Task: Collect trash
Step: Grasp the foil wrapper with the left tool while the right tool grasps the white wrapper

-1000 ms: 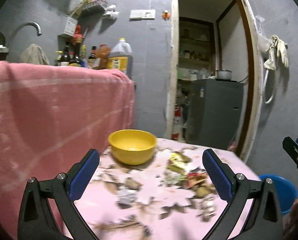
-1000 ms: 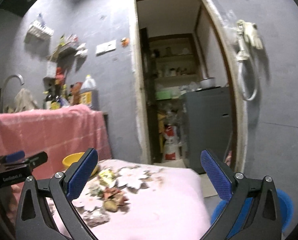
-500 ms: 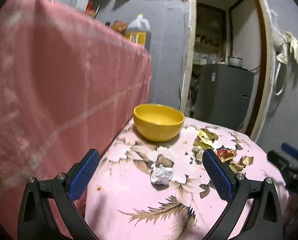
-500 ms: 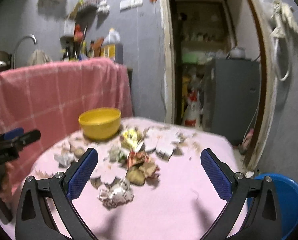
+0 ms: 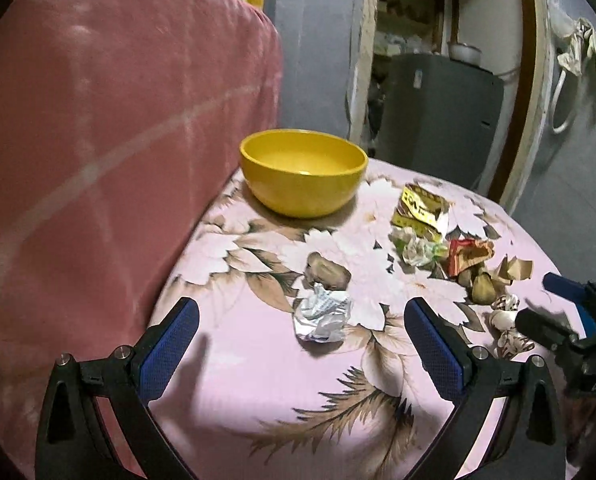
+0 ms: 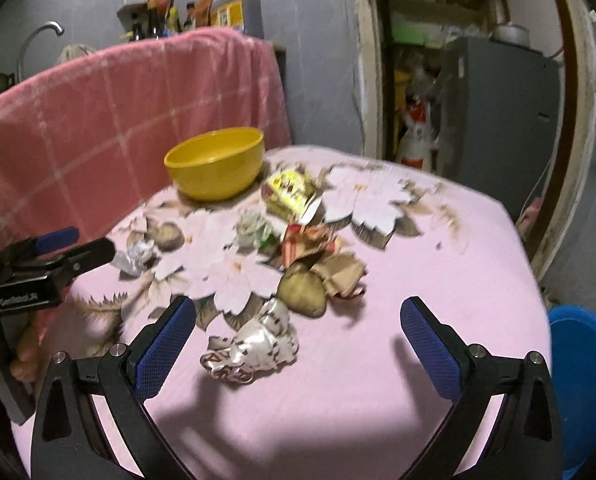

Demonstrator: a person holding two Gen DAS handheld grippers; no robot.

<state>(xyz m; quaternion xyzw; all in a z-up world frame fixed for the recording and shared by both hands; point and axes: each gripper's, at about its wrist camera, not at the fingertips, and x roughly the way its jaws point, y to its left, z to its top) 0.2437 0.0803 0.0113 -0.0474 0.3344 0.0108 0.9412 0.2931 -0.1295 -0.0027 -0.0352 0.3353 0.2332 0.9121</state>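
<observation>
Black left gripper [image 5: 301,334], blue pads [image 5: 170,354], silver screws.

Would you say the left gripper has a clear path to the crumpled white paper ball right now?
Probably yes: the left gripper is open, the crumpled white paper ball lies just ahead between its fingers, and nothing stands in between.

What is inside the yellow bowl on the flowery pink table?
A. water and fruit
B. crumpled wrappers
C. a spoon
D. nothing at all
D: the round yellow bowl shows only its bare yellow inside in the left wrist view, while the crumpled wrappers all lie beside it on the flowery pink tablecloth.
</observation>
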